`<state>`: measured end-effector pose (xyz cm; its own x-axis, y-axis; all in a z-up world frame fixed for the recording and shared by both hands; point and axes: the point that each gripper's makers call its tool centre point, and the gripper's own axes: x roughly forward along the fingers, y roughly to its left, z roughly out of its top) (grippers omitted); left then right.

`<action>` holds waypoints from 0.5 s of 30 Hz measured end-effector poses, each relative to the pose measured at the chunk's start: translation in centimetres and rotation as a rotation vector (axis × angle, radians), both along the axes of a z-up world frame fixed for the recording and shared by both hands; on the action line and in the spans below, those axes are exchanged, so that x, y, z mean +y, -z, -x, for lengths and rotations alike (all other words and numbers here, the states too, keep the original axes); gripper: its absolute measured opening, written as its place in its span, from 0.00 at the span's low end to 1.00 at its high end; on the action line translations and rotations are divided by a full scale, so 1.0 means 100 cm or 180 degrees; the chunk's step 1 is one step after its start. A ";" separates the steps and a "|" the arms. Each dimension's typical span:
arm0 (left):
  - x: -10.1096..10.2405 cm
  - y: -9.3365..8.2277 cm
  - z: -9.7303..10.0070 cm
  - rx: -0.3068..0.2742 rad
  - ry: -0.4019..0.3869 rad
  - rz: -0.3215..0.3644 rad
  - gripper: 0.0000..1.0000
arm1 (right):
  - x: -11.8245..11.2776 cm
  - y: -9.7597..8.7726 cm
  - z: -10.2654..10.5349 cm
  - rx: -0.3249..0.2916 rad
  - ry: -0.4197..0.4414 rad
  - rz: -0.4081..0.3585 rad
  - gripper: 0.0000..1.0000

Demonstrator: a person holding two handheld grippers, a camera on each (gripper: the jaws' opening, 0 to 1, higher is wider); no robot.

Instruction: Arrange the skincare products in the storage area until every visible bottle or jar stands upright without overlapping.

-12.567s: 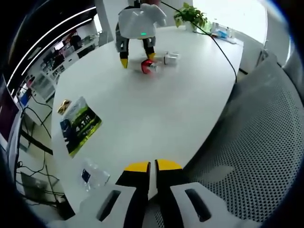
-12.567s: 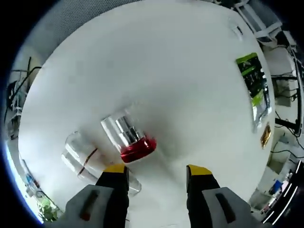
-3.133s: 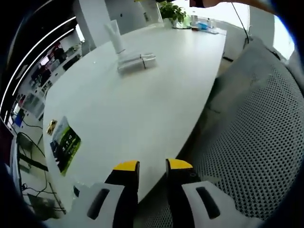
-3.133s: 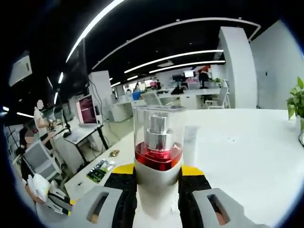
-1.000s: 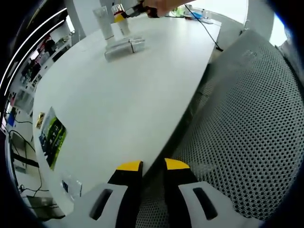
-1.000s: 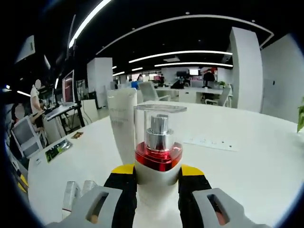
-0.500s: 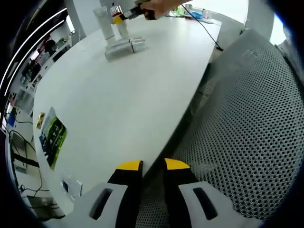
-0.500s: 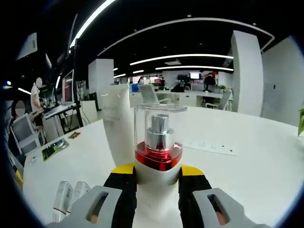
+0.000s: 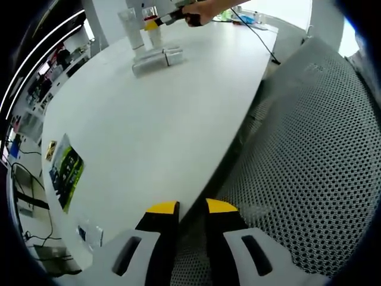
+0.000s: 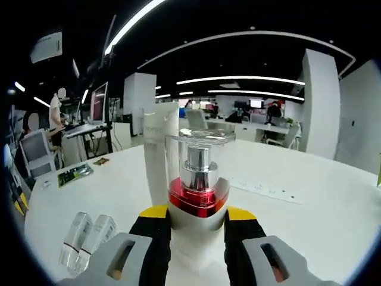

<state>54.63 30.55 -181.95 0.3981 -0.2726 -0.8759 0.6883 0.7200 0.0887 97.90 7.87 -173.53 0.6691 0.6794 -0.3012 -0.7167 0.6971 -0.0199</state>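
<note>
My right gripper (image 10: 196, 214) is shut on an upright pump bottle (image 10: 197, 179) with a red collar and a clear cap. Just behind the bottle on its left stands a white tube (image 10: 159, 149). Whether the bottle's base touches the white table (image 10: 309, 238) I cannot tell. Two clear bottles (image 10: 86, 238) lie side by side at the lower left. In the left gripper view, a hand (image 9: 202, 8) holds the right gripper (image 9: 156, 22) beside the tube (image 9: 130, 27), behind the lying bottles (image 9: 152, 58). My left gripper (image 9: 191, 207) hangs off the table's near edge, jaws close together, holding nothing.
A grey mesh chair (image 9: 309, 149) lies under and to the right of my left gripper. A green packet (image 9: 65, 170) and a small clear packet (image 9: 89, 233) rest near the table's left edge. A black cable (image 9: 257, 40) crosses the far corner. Desks and people stand beyond.
The right gripper with the pump bottle has sunk lower and settled beside the white tube; the lying bottles now show more fully. The left gripper has not moved.
</note>
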 end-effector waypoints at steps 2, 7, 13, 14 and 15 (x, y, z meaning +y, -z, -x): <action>0.000 0.000 0.000 -0.0001 0.0003 -0.0006 0.12 | 0.000 0.001 0.000 0.0036 0.0002 -0.0011 0.31; 0.001 0.000 0.000 -0.0004 -0.0007 -0.0011 0.12 | 0.002 0.015 0.014 0.0273 -0.0259 0.0244 0.46; 0.001 0.000 -0.001 -0.0004 -0.0009 -0.0012 0.12 | -0.004 0.014 0.010 0.0450 -0.0406 0.0284 0.30; 0.001 0.000 -0.001 -0.0005 -0.0006 -0.0013 0.12 | -0.003 0.014 0.010 0.0443 -0.0469 0.0312 0.29; 0.001 0.000 -0.001 -0.0005 -0.0008 -0.0013 0.12 | 0.000 0.013 0.011 0.0448 -0.0511 0.0336 0.28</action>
